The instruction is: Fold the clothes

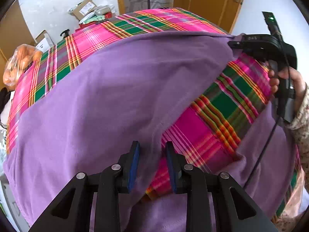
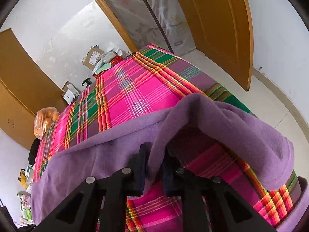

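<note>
Between both jaws: purple garment [image 1: 108, 89] | left hand-held gripper [image 1: 152, 164] unclenched | right hand-held gripper [image 2: 154, 166] clamping it

You've got one purple fleece garment [image 1: 119, 89] spread across one pink-and-green plaid cloth [image 1: 92, 38]. Two grippers: left gripper [image 1: 152, 154], right gripper [image 2: 155, 160]. One hand [image 1: 285, 79] visible at the right. One bag of orange fruit [image 1: 19, 63] at far left. Two cardboard boxes [image 1: 85, 7] [image 1: 45, 40] beyond the far edge. One wooden door [image 2: 218, 25].
</note>
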